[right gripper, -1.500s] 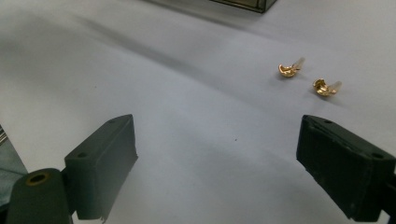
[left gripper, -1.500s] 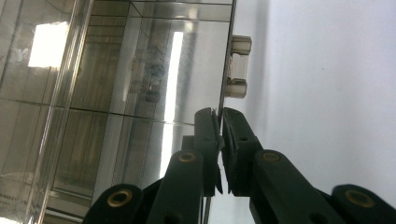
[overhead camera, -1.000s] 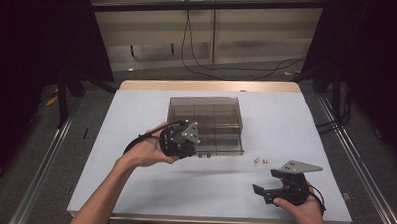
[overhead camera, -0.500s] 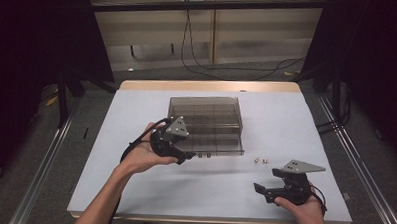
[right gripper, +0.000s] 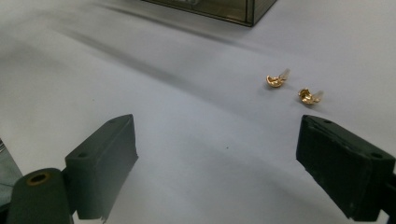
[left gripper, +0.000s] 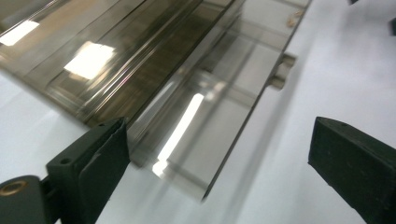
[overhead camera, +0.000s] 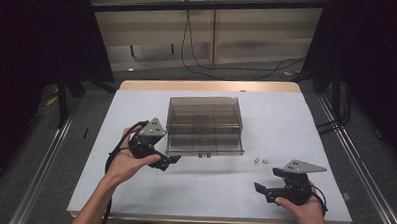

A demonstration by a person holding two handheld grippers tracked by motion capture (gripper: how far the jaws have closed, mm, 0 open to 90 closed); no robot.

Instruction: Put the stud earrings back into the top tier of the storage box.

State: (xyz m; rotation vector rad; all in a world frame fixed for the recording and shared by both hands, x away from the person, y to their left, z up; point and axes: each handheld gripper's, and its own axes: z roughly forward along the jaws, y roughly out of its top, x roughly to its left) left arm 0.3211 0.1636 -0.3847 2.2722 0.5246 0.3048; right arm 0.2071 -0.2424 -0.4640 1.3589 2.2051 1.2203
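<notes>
A smoky clear compartment box [overhead camera: 204,124] stands mid-table with its lid down. My left gripper [overhead camera: 171,161] is at the box's front left corner, and its jaws have just been opening. In the left gripper view the box's corner [left gripper: 154,70] lies ahead between the parted jaws of the left gripper [left gripper: 217,140], untouched by either pad. Two small gold earrings [overhead camera: 261,159] lie on the table right of the box's front. My right gripper [overhead camera: 268,180] rests open near the front right edge. The right gripper view shows the right gripper [right gripper: 217,140] with the earrings [right gripper: 275,80] just beyond it.
The white table [overhead camera: 286,125] has a wooden strip along its far edge. Cables lie on the floor behind it, and metal rails run along both sides. Two small latches [overhead camera: 204,154] stick out from the box's front wall.
The left hand has slid left along the box's front to its left corner, and its jaws have gone from shut to wide apart. The right hand has stayed put.
</notes>
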